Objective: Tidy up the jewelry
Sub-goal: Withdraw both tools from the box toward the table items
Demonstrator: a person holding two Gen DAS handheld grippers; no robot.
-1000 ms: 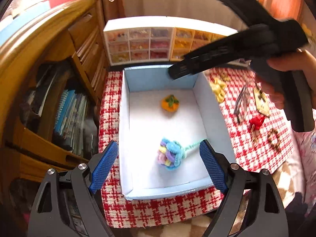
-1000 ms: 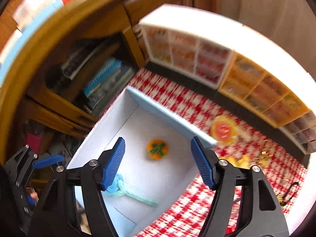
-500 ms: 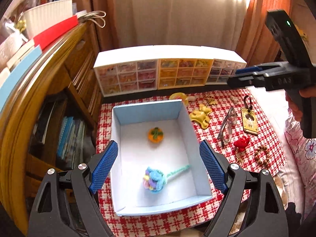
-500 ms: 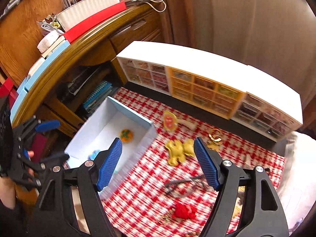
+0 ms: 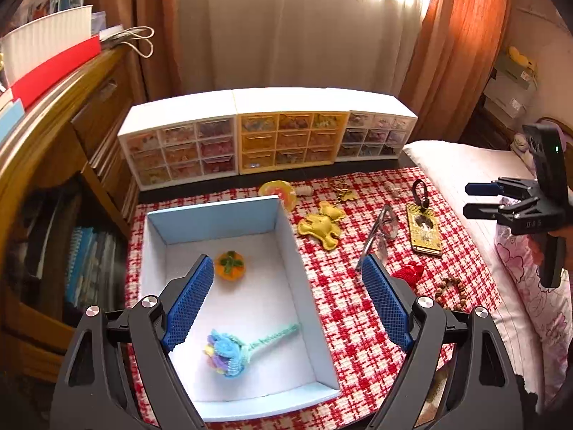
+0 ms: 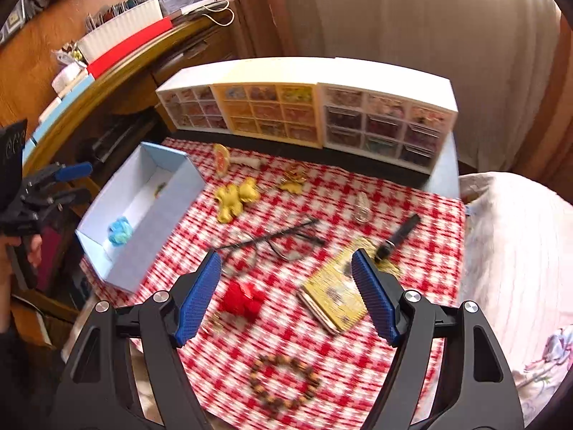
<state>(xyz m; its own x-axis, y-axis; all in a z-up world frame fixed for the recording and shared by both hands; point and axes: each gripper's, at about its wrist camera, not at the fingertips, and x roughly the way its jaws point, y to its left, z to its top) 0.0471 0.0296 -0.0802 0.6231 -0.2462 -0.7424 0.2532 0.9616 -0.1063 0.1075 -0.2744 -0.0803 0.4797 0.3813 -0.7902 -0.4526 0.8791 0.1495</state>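
A light blue open box (image 5: 215,220) stands on the red checked cloth (image 5: 340,322). Inside it lie an orange charm (image 5: 230,265) and a blue knitted flower (image 5: 225,353). My left gripper (image 5: 288,261) hovers open over the box's right wall, holding nothing. My right gripper (image 6: 286,256) is open and empty above the cloth. Below its jaws are a red knitted charm (image 6: 241,299), a yellow tag (image 6: 336,299) and a bead bracelet (image 6: 283,381), blurred by motion. Glasses (image 6: 272,245) and a yellow bear charm (image 6: 234,197) lie farther back.
Three small drawer units (image 5: 268,139) line the back of the cloth. A wooden desk (image 5: 53,114) with books rises on the left and a bed (image 5: 465,165) lies on the right. Curtains hang behind. A hand holds the right gripper (image 5: 501,204) at the right edge.
The right gripper swung away from above the box to the right, over the loose items on the cloth. The left gripper drew back and up, so more of the table shows.
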